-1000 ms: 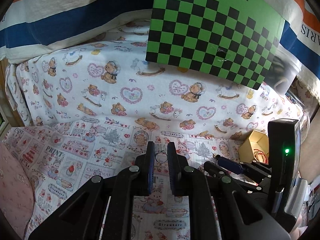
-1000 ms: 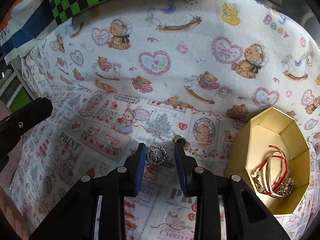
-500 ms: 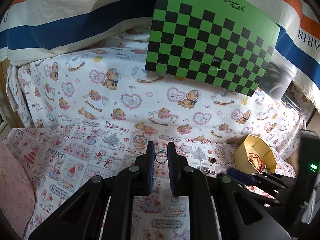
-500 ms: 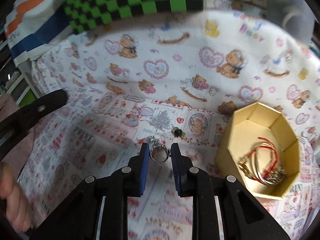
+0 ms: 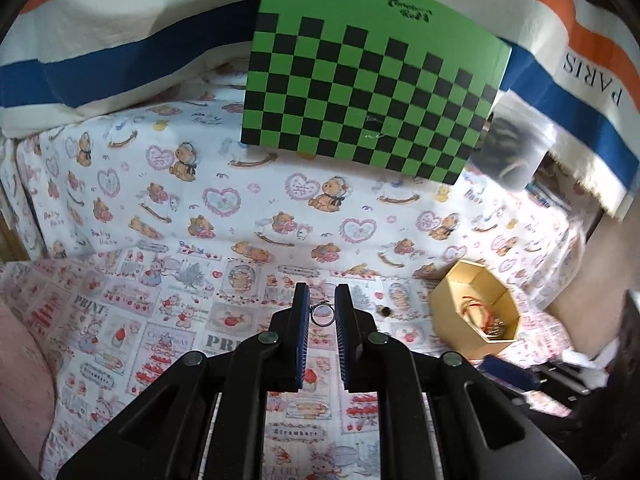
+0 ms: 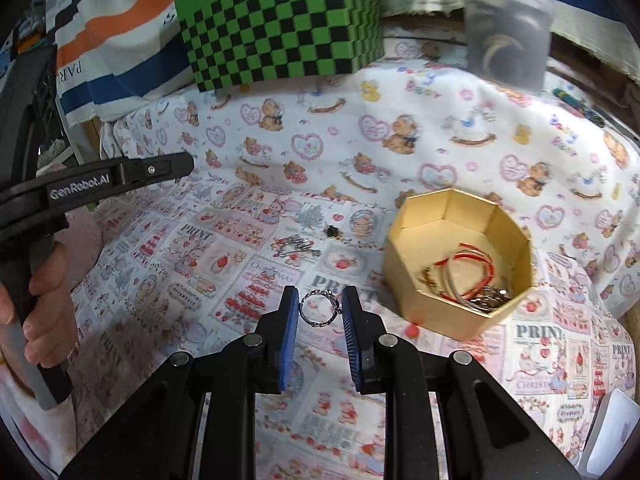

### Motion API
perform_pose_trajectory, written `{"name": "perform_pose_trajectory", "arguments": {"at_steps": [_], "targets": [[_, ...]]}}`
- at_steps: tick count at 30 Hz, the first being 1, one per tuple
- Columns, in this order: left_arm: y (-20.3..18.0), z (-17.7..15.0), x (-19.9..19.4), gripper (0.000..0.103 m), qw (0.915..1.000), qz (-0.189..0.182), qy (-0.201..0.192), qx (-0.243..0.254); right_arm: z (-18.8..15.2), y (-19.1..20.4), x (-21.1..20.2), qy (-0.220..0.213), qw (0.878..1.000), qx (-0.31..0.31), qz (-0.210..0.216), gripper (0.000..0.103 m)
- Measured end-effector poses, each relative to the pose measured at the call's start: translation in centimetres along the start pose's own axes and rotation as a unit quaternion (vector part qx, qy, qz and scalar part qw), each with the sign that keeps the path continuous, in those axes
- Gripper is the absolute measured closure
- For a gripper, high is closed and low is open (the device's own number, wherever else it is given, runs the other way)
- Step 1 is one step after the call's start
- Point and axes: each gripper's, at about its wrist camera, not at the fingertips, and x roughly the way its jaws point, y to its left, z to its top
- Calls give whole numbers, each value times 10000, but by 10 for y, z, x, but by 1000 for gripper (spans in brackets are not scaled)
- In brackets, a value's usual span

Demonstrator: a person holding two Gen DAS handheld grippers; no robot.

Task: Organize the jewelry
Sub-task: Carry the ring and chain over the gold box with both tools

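My right gripper (image 6: 319, 305) has its jaws drawn in narrow on a silver ring (image 6: 320, 307), the blue pads pressing its two sides so the band stands between them, lifted off the printed cloth (image 6: 208, 280). Ahead of those jaws and off to the right sits the open gold box (image 6: 496, 216), with red cords and silvery bracelets (image 6: 468, 276) heaped in its near corner. Straight ahead and slightly left of my right jaws a silvery chain piece (image 6: 296, 247) lies on the cloth, and just beyond it a small dark stud (image 6: 333, 232). My left gripper (image 5: 322, 314) is also narrow, its pads closed on a thin dark ring (image 5: 322, 314) held at the tips. From those left jaws the gold box (image 5: 456, 304) lies to the right, and the dark stud (image 5: 386, 311) rests on the cloth between the box and my left fingertips. A green checkered board (image 5: 368, 92) leans far ahead, beyond both.
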Motion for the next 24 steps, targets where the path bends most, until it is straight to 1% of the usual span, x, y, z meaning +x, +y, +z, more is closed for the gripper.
{"name": "perform_pose_trajectory", "arguments": {"at_steps": [2, 6, 9, 14, 15, 17, 19, 21, 24], "targets": [[-4, -2, 3, 91, 9998, 145, -14, 126, 1, -5, -5, -76, 10000, 46, -3, 79], [-8, -5, 7, 91, 9996, 182, 4, 208, 5, -15, -18, -287, 9994, 180, -12, 79], [-14, -7, 5, 91, 9993, 212, -72, 306, 8, -22, -30, -464, 9986, 265, -17, 79], [-28, -10, -1, 91, 9984, 106, -206, 507, 13, -36, -51, -815, 9958, 406, -83, 79], [-32, -12, -2, 91, 9979, 34, -229, 601, 14, -40, -56, -902, 9948, 457, -116, 79], [-40, -15, 0, 91, 9965, -91, -208, 805, 15, -46, -63, -1041, 9929, 539, -187, 79], [-47, -19, 3, 91, 9957, -123, -146, 901, 15, -52, -69, -1205, 9903, 615, -318, 79], [-54, -21, 4, 91, 9947, -175, -123, 1006, 15, -58, -71, -1290, 9885, 680, -404, 79], [-67, -24, -4, 91, 9927, -299, -212, 1147, 16, -66, -68, -1285, 9877, 756, -473, 79]]}}
